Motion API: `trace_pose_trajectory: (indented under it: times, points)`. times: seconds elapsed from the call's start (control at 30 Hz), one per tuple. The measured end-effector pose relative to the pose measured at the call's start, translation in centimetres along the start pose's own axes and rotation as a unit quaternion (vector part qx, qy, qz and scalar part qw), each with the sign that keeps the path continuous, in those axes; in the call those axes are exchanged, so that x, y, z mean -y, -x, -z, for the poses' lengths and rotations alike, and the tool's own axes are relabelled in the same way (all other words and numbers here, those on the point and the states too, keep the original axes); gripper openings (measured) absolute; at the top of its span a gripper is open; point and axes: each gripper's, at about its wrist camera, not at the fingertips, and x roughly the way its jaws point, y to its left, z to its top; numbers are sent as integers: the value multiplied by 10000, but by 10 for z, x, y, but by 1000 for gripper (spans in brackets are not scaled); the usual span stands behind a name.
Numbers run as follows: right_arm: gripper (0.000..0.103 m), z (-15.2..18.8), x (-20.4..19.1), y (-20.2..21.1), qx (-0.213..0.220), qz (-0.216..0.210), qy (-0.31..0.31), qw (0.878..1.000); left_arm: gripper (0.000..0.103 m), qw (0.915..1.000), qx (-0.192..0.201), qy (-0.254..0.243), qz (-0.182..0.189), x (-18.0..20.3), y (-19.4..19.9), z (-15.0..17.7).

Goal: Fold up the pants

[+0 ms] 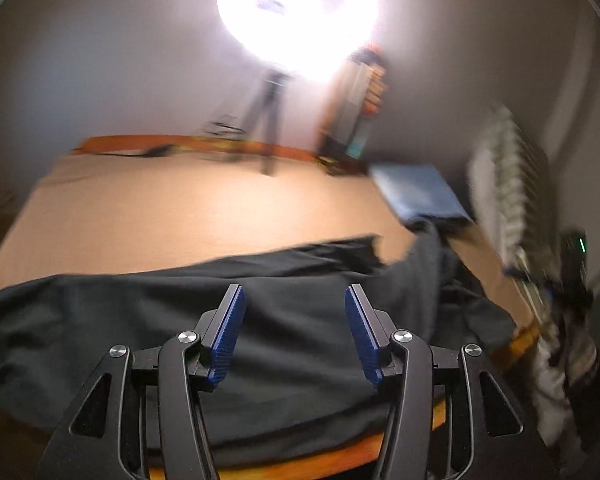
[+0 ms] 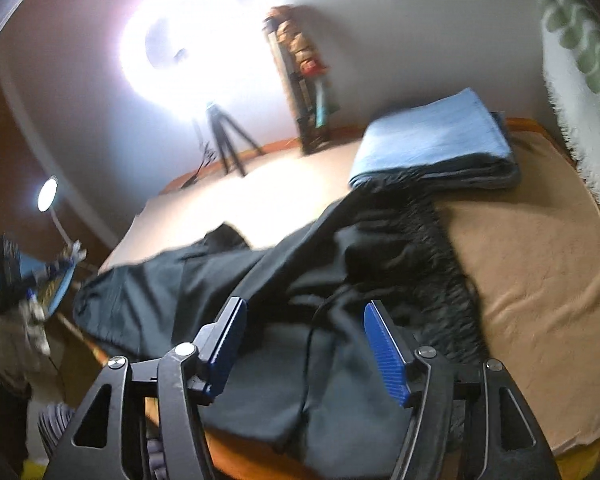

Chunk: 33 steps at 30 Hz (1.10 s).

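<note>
Dark pants [image 1: 260,312] lie spread across the near part of a tan bed cover [image 1: 180,208]. My left gripper [image 1: 295,300] hangs above them with its blue pads apart and nothing between them. In the right wrist view the same pants [image 2: 340,264] lie rumpled, their gathered waistband [image 2: 440,240] toward the right and a thin drawstring [image 2: 312,344] trailing over the cloth. My right gripper [image 2: 305,316] stands open above the cloth, holding nothing.
A folded light blue garment [image 2: 432,136] sits on the bed's far right. A bright ring light on a tripod [image 2: 224,140] stands beyond the bed beside a narrow shelf [image 2: 304,76]. A white and green patterned blanket [image 2: 580,60] hangs at right.
</note>
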Motion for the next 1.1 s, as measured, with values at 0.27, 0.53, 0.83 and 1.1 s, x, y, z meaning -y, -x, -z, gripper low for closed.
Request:
trace_pose_trajectory:
  times: [0.27,0.53,0.83,1.1]
  points:
    - [72,-71,31,-54,-293,-38,-1044,9941,55,9894,-837,-968,683,108,-84,23]
    - [72,-106,41,-124,-800,554,-1382,9856,56,9775,-1246,-1610,548,149,-122,52]
    - [66,-116,48,-174,-1193,1300,-1395,9744,56,9663,-1372,-2170,182,156,-138,73]
    - [29,-109,57,-190,-1335,1590,-1382,9684,10,9659,-1244,-2269,-34,149,-145,69]
